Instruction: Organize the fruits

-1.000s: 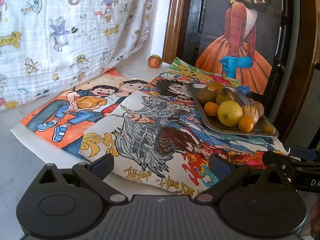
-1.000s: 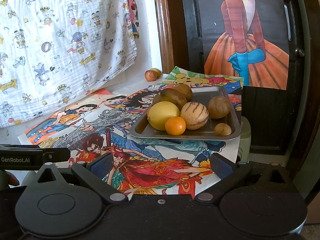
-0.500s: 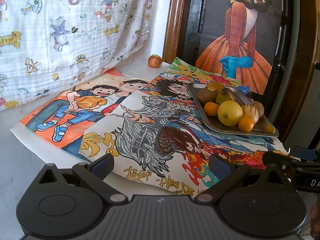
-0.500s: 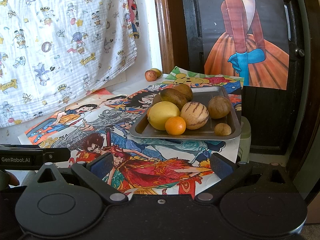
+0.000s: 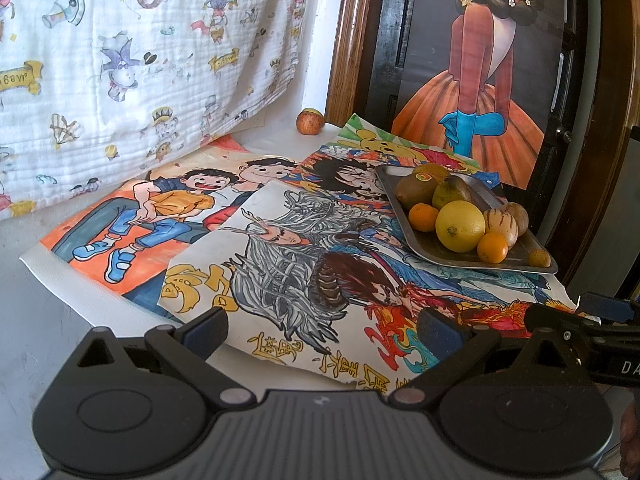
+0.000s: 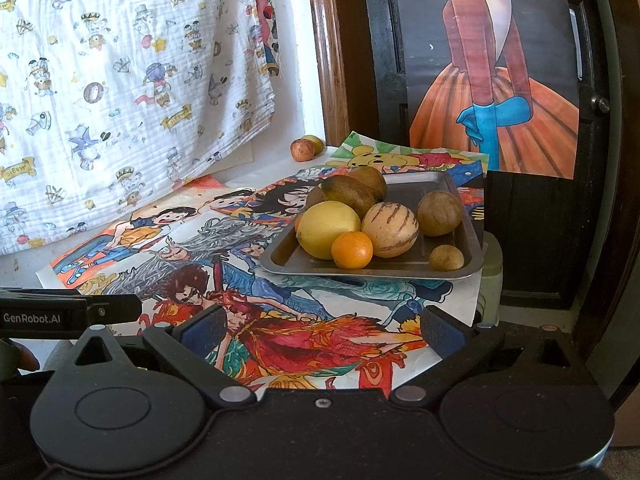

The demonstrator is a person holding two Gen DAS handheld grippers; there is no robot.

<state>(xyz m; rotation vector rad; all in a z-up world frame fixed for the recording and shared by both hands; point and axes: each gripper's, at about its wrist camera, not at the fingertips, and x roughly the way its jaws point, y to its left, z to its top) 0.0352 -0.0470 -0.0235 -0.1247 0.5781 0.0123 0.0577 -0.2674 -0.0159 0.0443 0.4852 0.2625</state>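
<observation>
Resting beyond right claw (image 6: 320, 330): fruit tray (image 6: 416, 192).

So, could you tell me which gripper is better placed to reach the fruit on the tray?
Probably right. The right gripper is open facing the tray head-on; the left gripper, also open, has it off to its right.

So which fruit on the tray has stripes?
The pale round melon-like fruit in the middle of the metal tray, with dark streaks running down its skin. It sits between the big lemon and a plain brown fruit.
</observation>
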